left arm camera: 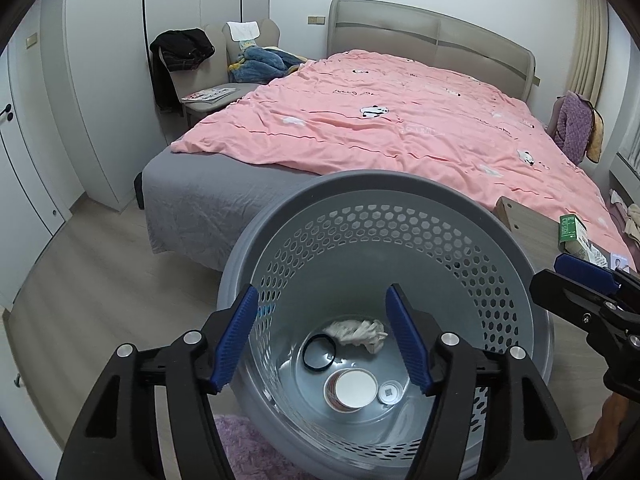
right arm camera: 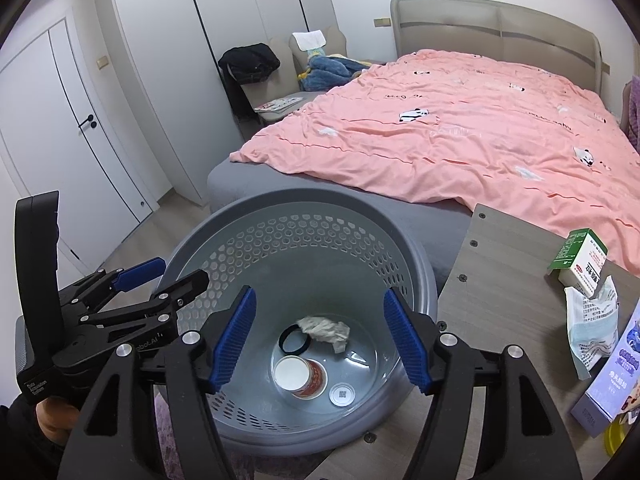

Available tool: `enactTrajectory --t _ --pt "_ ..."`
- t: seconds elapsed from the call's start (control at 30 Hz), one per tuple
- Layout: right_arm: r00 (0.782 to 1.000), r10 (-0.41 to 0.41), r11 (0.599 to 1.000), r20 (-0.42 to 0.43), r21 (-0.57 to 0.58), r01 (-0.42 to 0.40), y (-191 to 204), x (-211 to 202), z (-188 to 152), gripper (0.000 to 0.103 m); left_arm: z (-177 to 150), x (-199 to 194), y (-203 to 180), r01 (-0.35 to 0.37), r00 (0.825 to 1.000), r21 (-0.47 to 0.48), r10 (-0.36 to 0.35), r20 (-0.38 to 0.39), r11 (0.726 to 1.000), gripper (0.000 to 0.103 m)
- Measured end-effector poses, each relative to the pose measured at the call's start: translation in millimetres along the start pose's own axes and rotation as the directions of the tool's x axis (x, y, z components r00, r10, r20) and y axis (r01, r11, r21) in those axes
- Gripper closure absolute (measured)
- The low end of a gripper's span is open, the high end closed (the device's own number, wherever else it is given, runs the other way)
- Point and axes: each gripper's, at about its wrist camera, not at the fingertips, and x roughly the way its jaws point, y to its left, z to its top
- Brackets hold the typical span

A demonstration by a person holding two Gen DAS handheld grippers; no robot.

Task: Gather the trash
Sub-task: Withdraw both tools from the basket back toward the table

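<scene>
**Four pieces binned, more litter waiting on the table**

Both grippers hang over the grey perforated bin, which stands on the floor between the bed and a wooden table. The left gripper and the right gripper each have their jaws spread wide with nothing between the pads. At the bottom of the bin lie a crumpled tissue, a black ring, a paper cup on its side and a small round lid. So part of the collecting looks done. On the table, to the right of the bin, a green-and-white carton and a torn wrapper appear to be what is left; whether the other boxes nearby count as trash cannot be told.
</scene>
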Motion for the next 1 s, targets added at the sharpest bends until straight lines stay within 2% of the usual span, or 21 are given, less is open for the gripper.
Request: enactTrajectory --t 0.53,1.0 --pt "1.0 0.0 1.0 0.007 -0.001 0.0 1 -3 -3 0.038 -2 -7 0 -0.02 1.0 -0.004 0.02 0.01 1.0 0.033" --pt "0.999 -0.018 1.0 0.044 0.009 0.017 -2 -28 -10 0.034 -7 -28 -6 -0.023 0.999 0.004 0.022 0.032 1.0 0.026"
